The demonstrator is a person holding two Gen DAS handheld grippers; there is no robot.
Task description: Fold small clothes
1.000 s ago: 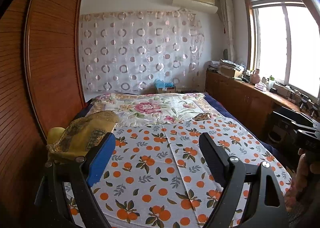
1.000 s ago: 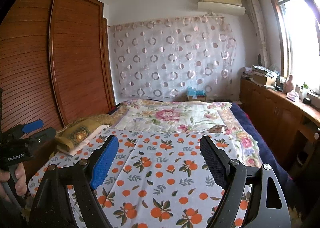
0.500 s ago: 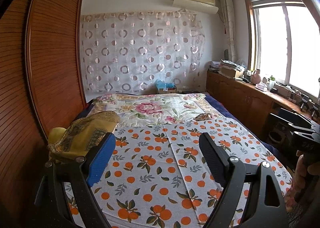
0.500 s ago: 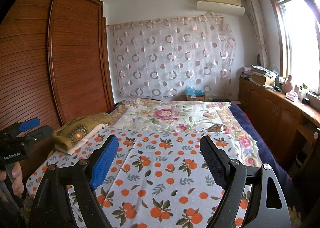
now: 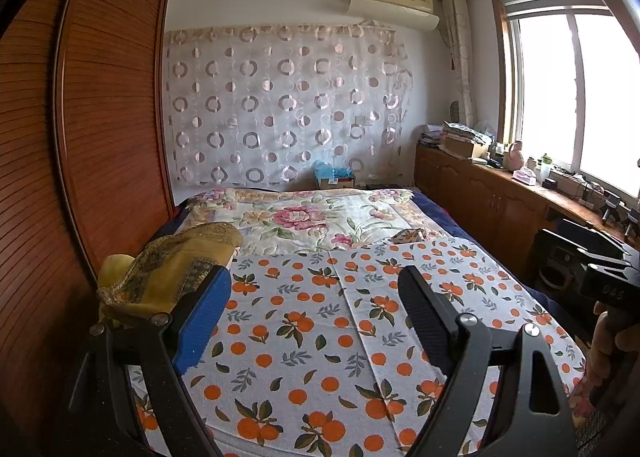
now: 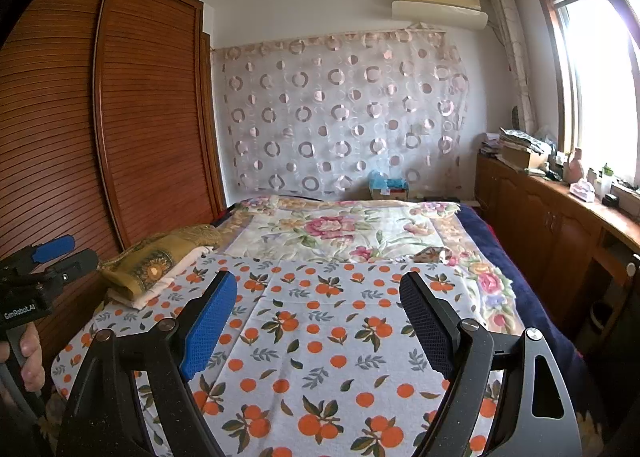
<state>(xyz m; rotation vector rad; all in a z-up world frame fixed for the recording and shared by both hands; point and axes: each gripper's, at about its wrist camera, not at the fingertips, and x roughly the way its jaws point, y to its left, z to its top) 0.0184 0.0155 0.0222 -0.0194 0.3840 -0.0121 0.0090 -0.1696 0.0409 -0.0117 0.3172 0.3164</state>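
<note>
A folded yellow-gold patterned garment (image 5: 176,273) lies on the bed's left edge, on a pale folded piece in the right wrist view (image 6: 160,265). A small patterned cloth (image 5: 408,235) lies further up the bed to the right and shows in the right wrist view (image 6: 432,255). My left gripper (image 5: 316,281) is open and empty above the orange-print sheet (image 5: 304,321). My right gripper (image 6: 318,285) is open and empty above the same sheet (image 6: 320,337). Each gripper's body shows at the edge of the other's view.
A wooden wardrobe (image 5: 100,137) runs along the bed's left side. A wooden cabinet (image 5: 488,201) with clutter stands under the window on the right. A floral quilt (image 6: 340,229) covers the far half of the bed. A box (image 5: 334,179) sits by the curtain.
Both grippers have tilted up and drawn back slightly, so more of the room shows. Both stay open and empty.
</note>
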